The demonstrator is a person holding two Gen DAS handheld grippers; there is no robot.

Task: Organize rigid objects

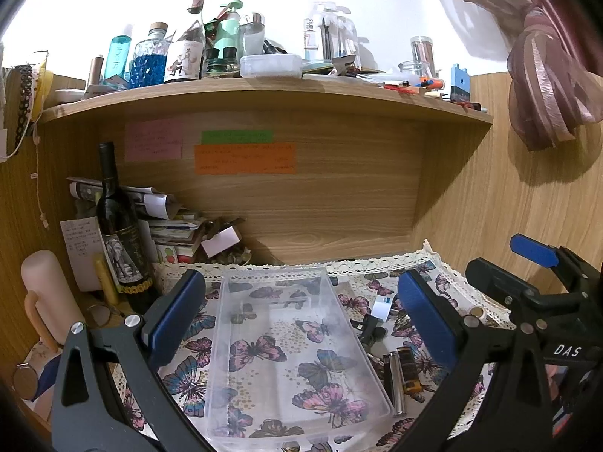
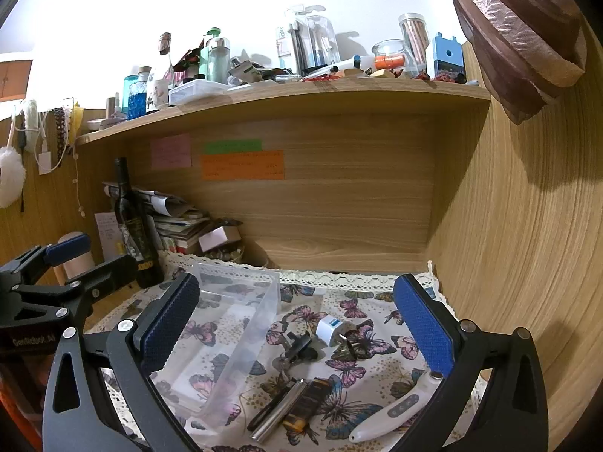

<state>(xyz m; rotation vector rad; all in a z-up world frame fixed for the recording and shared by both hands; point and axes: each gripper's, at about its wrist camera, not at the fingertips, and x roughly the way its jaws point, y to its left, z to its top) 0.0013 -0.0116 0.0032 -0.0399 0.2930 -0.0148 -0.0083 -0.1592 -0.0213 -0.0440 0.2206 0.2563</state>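
Both the left tongs [image 1: 301,320] and the right tongs [image 2: 297,329] stand apart, holding nothing. The clear tray's [image 1: 241,373] near end is cut off, and the right tongs' finger hides the white pen's [image 2: 392,412] top.

1 clear bin [image 1: 294,342], 1 white remote [image 2: 392,410], 1 wine btl [image 1: 120,226], 3 notes [image 1: 245,158].

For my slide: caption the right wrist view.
Open right hand-held gripper above small items beside a clear plastic box on a butterfly tablecloth.

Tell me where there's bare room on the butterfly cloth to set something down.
Free: the floor of the clear plastic bin, which holds nothing, and the cloth strip between the white adapter and the lace edge. Crowded: right of the bin, where the metal tube, black clip and white handheld device lie close together.
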